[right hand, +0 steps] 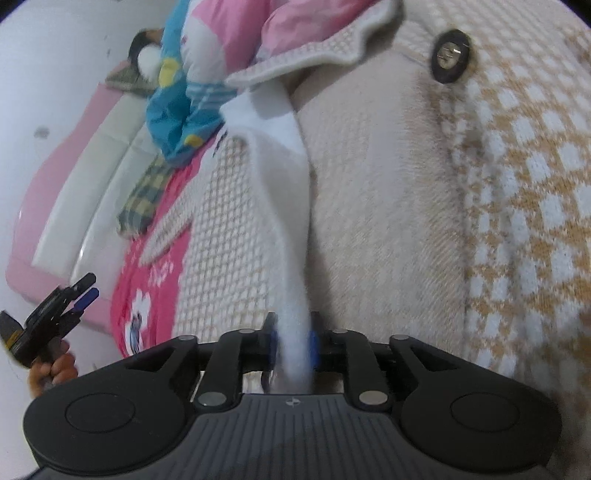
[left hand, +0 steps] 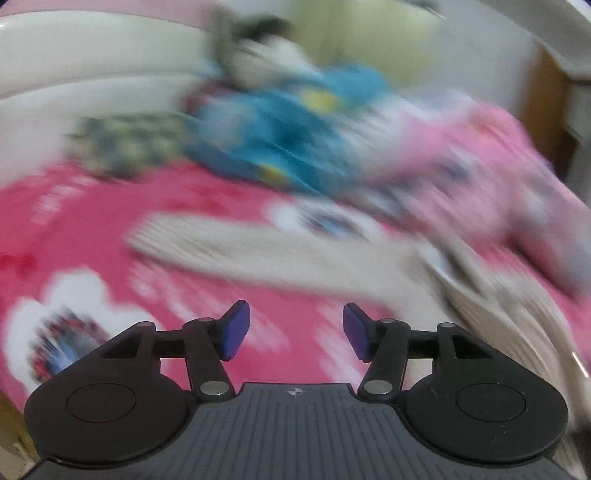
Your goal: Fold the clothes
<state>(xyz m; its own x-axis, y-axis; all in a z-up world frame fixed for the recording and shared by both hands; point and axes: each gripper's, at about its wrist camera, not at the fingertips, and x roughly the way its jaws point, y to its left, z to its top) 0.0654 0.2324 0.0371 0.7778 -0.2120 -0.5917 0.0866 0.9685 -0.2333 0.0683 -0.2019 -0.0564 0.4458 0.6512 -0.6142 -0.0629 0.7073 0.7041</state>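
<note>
Right, closest in, my right gripper (right hand: 291, 341) has its blue pads (right hand: 313, 345) clamped on a white band of fabric (right hand: 284, 206), a soft edge that runs straight up and away from the pinch. That band belongs to the knitted cardigan (right hand: 388, 206) filling nearly the whole right wrist view: plain beige in the middle, a fine white-and-tan lattice to the left of the band, and bigger tan-and-white checks on the right, with a dark round button (right hand: 450, 56) near the top. Over on my other side, my left gripper (left hand: 295, 330) has its jaws spread wide with nothing between them, hanging over the bright pink bedspread (left hand: 92, 229) with its white cartoon patches. From the right wrist I can also spot that left gripper (right hand: 79, 295) low at the left edge, a hand (right hand: 51, 371) wrapped round its grip. Just past my open jaws a pale ribbed strip of the cardigan (left hand: 258, 251) lies across the spread, though the left view is smeared with motion blur, so I'd only call it probably the hem or a sleeve. Further back sits a heap: a blue garment (right hand: 173, 122) with yellow spots, a pink one (right hand: 236, 33) beside it, and a dark checked cloth (right hand: 146, 195) lying flat toward the headboard (right hand: 92, 177), which is white and padded with a pink frame.
</note>
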